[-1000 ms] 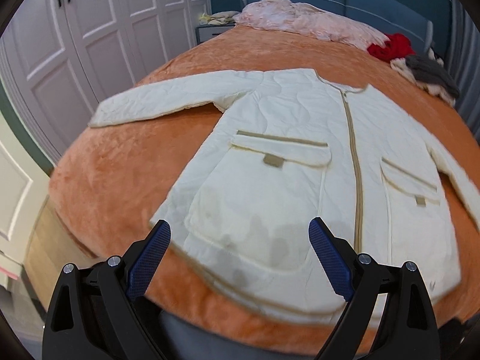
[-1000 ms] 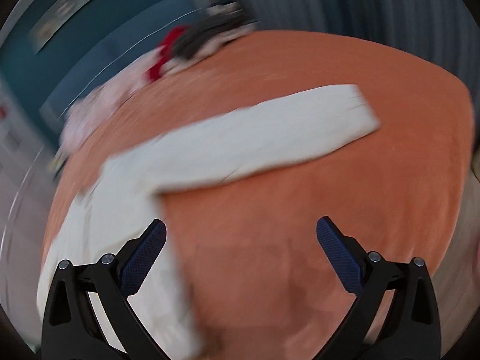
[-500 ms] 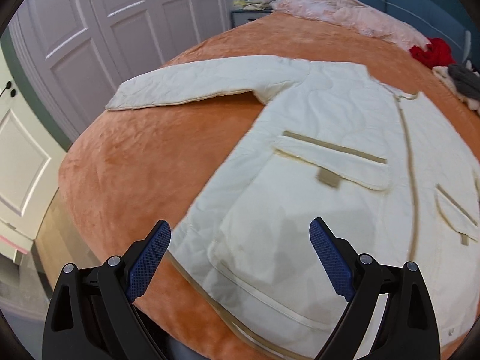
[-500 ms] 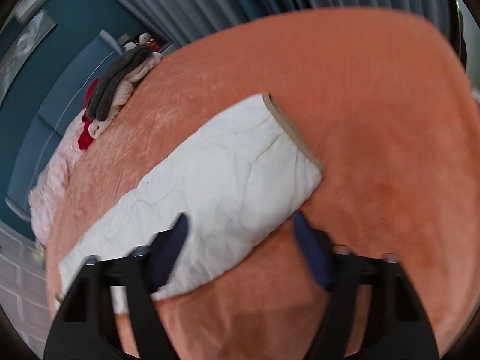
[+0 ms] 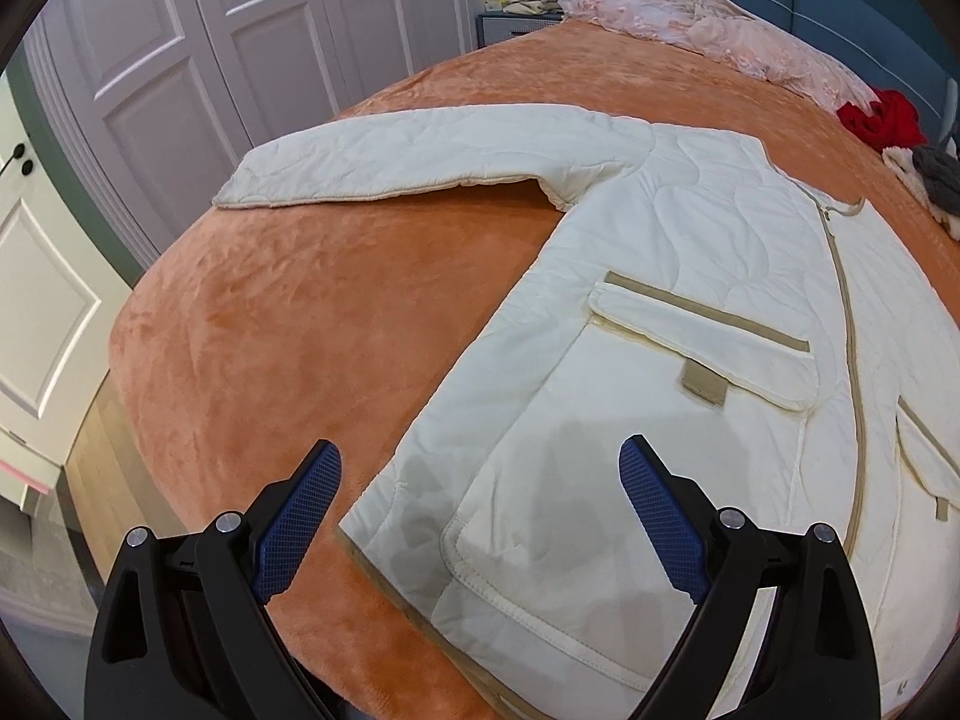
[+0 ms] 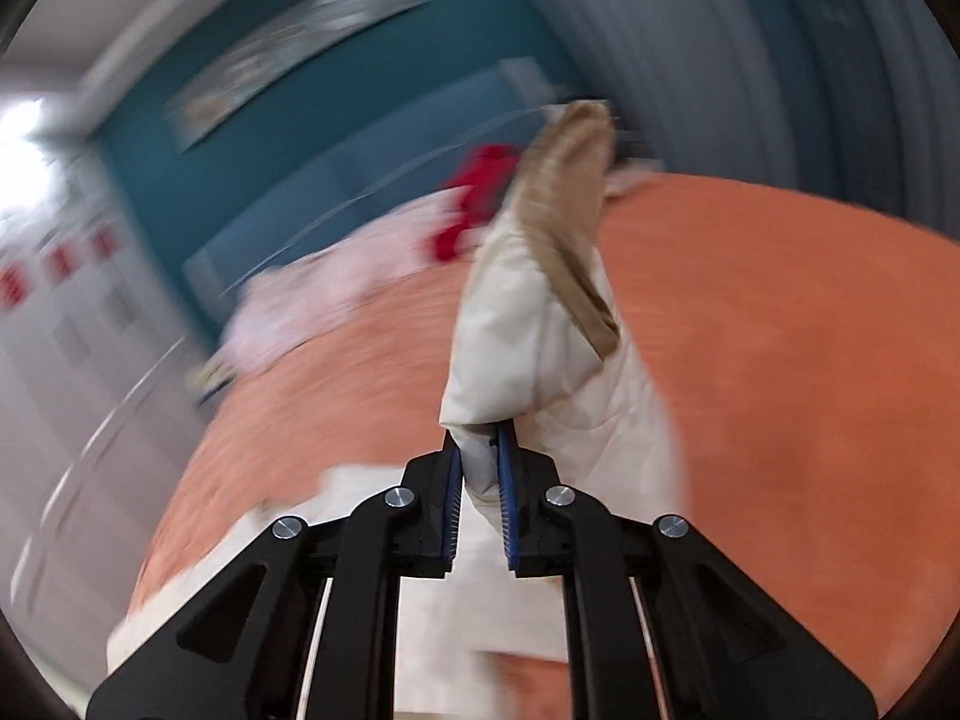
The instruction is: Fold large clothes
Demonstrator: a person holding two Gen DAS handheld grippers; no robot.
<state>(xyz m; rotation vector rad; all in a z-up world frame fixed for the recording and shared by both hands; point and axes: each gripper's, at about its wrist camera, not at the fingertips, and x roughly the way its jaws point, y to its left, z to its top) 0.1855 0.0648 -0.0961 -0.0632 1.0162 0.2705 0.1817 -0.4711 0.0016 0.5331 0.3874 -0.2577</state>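
Jacket: a cream quilted jacket [image 5: 678, 324] lies front-up and zipped on the orange bed [image 5: 312, 312], body flat, so its seams and hem can serve as fold lines.
Near sleeve: the sleeve on the wardrobe side [image 5: 414, 156] is spread straight out from the shoulder, flat and untouched.
Left gripper [image 5: 480, 480]: fingers wide apart, holding nothing, poised above the hem corner [image 5: 372, 522]; probably waiting to pin or pick up that edge.
Right gripper [image 6: 480, 468]: fingers closed to a narrow gap on the other sleeve's cuff end [image 6: 540, 312], which stands up off the bed with its tan lining showing.
Why lifted: likely to carry that sleeve across the chest as the first fold.
Blur: the right view is smeared, so the sleeve's lower run is unclear.
Clutter: a pink blanket [image 5: 708, 30] and red garment [image 5: 882, 120] sit by the headboard, well apart.
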